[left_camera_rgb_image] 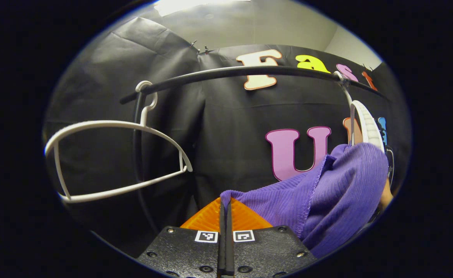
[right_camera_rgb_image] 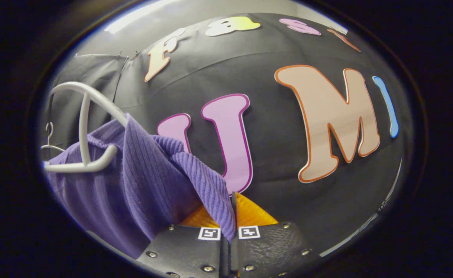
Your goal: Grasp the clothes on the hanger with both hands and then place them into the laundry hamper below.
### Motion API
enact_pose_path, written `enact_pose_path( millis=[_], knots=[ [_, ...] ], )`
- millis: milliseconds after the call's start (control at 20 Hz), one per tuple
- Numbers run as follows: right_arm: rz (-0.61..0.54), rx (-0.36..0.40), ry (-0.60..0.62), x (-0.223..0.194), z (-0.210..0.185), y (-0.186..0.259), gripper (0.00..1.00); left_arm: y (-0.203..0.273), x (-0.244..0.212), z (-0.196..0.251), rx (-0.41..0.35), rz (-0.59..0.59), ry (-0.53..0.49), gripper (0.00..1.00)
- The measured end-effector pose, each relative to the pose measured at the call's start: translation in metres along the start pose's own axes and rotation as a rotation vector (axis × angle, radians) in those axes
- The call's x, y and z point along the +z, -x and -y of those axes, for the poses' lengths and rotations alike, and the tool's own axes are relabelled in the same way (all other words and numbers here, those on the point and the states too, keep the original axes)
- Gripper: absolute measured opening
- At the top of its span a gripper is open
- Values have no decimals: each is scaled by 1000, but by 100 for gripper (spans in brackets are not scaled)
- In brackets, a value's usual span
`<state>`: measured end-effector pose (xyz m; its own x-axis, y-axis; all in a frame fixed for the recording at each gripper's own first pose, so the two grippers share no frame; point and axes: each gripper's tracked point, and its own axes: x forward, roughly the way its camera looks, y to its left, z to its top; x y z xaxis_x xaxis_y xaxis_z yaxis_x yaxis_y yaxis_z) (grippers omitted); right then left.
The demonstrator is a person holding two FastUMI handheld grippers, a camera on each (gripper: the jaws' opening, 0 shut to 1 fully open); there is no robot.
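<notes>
A purple ribbed garment (left_camera_rgb_image: 326, 193) hangs from a white hanger (left_camera_rgb_image: 367, 123) at the right end of the black rail (left_camera_rgb_image: 249, 71). My left gripper (left_camera_rgb_image: 225, 202) is shut on a corner of its fabric, which stretches off to the right. In the right gripper view the same garment (right_camera_rgb_image: 141, 181) drapes over the white hanger (right_camera_rgb_image: 83, 127) on the left. A fold of it runs down into my right gripper (right_camera_rgb_image: 232, 204), whose fingers are pressed together on the cloth.
A bare white hanger (left_camera_rgb_image: 110, 162) hangs on the left part of the rail, close to my left gripper. The black cloth wall (right_camera_rgb_image: 272, 162) stands right behind everything. A small bare hanger (right_camera_rgb_image: 49, 141) shows far left in the right gripper view.
</notes>
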<state>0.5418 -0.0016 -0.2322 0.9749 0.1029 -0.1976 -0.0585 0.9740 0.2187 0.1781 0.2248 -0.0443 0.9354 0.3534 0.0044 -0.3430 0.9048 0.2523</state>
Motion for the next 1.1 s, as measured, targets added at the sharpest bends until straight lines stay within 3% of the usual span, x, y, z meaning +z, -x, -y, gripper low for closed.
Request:
enact_pose_path(
  millis=[150,250,350,550,850,1100],
  knots=[
    [-64,8,-10,-20,-3,-4,3,-4,-18,8,-11,-37,19,0],
    [-108,-54,26,-40,12,-15,3,-14,-31,10,7,-59,16,0],
    [-182,-49,40,-72,17,-19,3,-24,-50,12,4,-98,43,0],
    [-155,-31,-6,-101,13,1,3,-24,-78,8,-23,-173,132,0],
    [-74,-19,68,-85,-6,49,3,-21,-70,9,-10,-114,69,0],
    [-6,-18,56,-64,-19,96,3,15,-53,2,-6,-71,67,0]
  ],
)
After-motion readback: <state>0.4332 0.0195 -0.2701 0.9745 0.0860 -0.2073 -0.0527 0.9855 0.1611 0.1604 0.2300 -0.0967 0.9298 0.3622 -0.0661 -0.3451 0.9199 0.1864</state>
